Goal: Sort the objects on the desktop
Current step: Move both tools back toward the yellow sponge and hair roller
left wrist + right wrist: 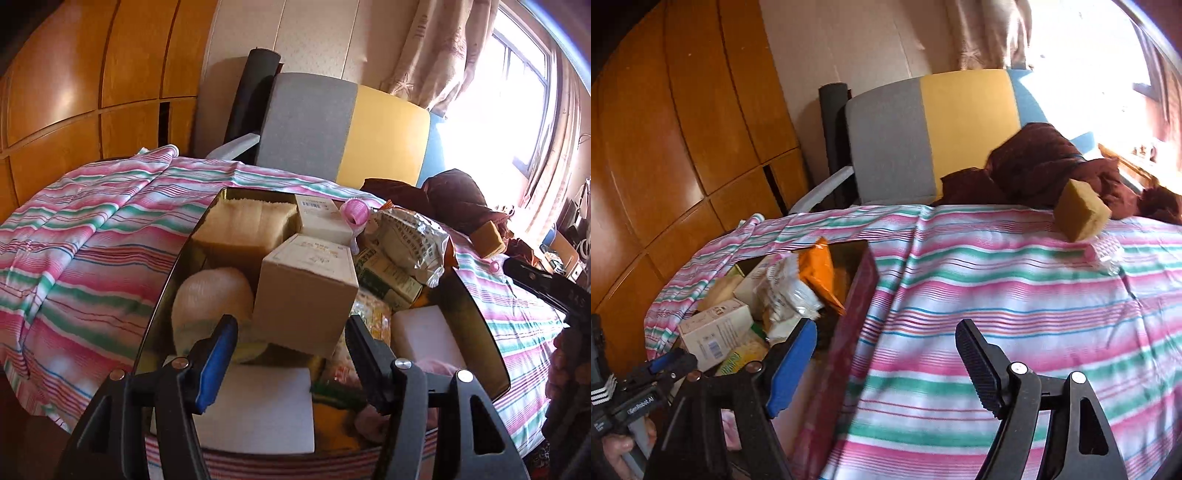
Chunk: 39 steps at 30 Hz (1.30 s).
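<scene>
1. Container: a dark-walled tin stood on the striped cloth, crowded with boxes, foil packets, white foam blocks and a pale rounded bundle.
2. Left gripper: jaws spread apart, nothing clasped; it hovered at the tin's near edge, with a tan carton tilted just ahead between its fingers.
3. Right gripper: jaws wide and empty, poised above bare cloth just beside the tin's red outer wall.
4. Outstanding item: a brown sponge lay well apart from the tin, near the dark red garment; it was probably next for sorting.
5. Handling advice, as judgement: approach the sponge square to its broad faces, close gently since it would compress, and find a gap in the tin before release, as stacked cartons looked liable to topple.
</scene>
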Motion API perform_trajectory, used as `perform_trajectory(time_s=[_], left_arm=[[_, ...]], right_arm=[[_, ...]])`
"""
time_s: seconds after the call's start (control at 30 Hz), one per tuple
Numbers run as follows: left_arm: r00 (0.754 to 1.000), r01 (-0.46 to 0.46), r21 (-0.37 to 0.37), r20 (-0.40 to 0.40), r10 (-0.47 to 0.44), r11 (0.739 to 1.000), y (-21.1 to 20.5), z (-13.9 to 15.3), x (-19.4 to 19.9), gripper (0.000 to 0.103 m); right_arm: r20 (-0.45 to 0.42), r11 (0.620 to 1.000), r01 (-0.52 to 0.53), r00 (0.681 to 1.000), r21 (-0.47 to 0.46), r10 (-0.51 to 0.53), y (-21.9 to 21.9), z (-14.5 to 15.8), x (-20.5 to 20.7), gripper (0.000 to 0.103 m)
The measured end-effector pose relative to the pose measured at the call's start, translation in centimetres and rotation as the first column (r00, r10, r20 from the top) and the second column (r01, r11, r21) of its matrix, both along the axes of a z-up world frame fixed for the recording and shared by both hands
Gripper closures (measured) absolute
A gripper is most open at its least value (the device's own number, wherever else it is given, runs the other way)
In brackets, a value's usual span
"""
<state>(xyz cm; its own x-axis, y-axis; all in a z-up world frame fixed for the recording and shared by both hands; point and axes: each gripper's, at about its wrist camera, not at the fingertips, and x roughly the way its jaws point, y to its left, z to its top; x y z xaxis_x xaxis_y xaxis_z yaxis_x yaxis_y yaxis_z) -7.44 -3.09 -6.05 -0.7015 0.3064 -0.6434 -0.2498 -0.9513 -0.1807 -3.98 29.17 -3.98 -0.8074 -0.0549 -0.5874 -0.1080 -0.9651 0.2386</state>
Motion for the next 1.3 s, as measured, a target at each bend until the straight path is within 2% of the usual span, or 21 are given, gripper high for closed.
perform_trajectory(time_s=[0.17, 0.3, 0.4, 0.53, 0.67, 0.87, 1.03, 1.13, 1.2, 1.3], left_arm=[[1.000, 0.002, -0.032, -0.017, -0.003, 0.999, 0.7, 0.1, 1.3, 0.041], [0.992, 0.027, -0.039, -0.124, -0.031, 0.999, 1.9, 2.6, 3.1, 0.041], [0.981, 0.095, -0.030, -0.166, -0.099, 0.995, 3.9, 4.8, 3.6, 0.039], [0.966, 0.203, -0.044, -0.156, -0.207, 0.978, 8.3, 6.5, 2.9, 0.038], [0.940, 0.320, -0.039, -0.110, -0.322, 0.947, 13.9, 7.5, 1.8, 0.038], [0.880, 0.471, -0.044, -0.037, -0.473, 0.881, 23.8, 8.5, 0.2, 0.037], [0.841, 0.538, -0.006, 0.067, -0.537, 0.843, 31.7, 7.9, -2.6, 0.037], [0.828, 0.553, 0.012, 0.102, -0.551, 0.833, 35.7, 7.4, -4.4, 0.037], [0.822, 0.560, 0.016, 0.114, -0.558, 0.828, 38.3, 7.2, -5.8, 0.028], [0.807, 0.579, 0.018, 0.133, -0.576, 0.815, 42.0, 6.7, -7.8, 0.022]], right_arm=[[0.022, 0.987, 0.155, 0.988, -0.031, -0.154, 5.5, -2.0, 3.5, 0.024], [0.037, 0.964, 0.262, 0.965, -0.054, -0.260, 9.8, -3.1, 5.5, 0.024], [0.036, 0.942, 0.325, 0.946, -0.081, -0.323, 12.5, -3.7, 6.7, 0.024], [0.034, 0.918, 0.380, 0.925, -0.110, -0.379, 15.2, -4.3, 8.1, 0.024], [0.032, 0.907, 0.403, 0.915, -0.125, -0.403, 16.8, -5.2, 8.6, 0.024], [0.020, 0.905, 0.370, 0.927, -0.209, -0.374, 17.7, -5.8, 8.8, 0.023], [-0.014, 0.903, 0.331, 0.938, -0.273, -0.347, 17.9, -6.2, 9.3, 0.022], [-0.034, 0.892, 0.308, 0.941, -0.332, -0.337, 18.5, -6.7, 9.7, 0.022], [-0.047, 0.885, 0.288, 0.944, -0.366, -0.327, 18.9, -7.0, 9.8, 0.021], [-0.070, 0.885, 0.263, 0.947, -0.385, -0.312, 19.0, -7.1, 9.9, 0.018]])
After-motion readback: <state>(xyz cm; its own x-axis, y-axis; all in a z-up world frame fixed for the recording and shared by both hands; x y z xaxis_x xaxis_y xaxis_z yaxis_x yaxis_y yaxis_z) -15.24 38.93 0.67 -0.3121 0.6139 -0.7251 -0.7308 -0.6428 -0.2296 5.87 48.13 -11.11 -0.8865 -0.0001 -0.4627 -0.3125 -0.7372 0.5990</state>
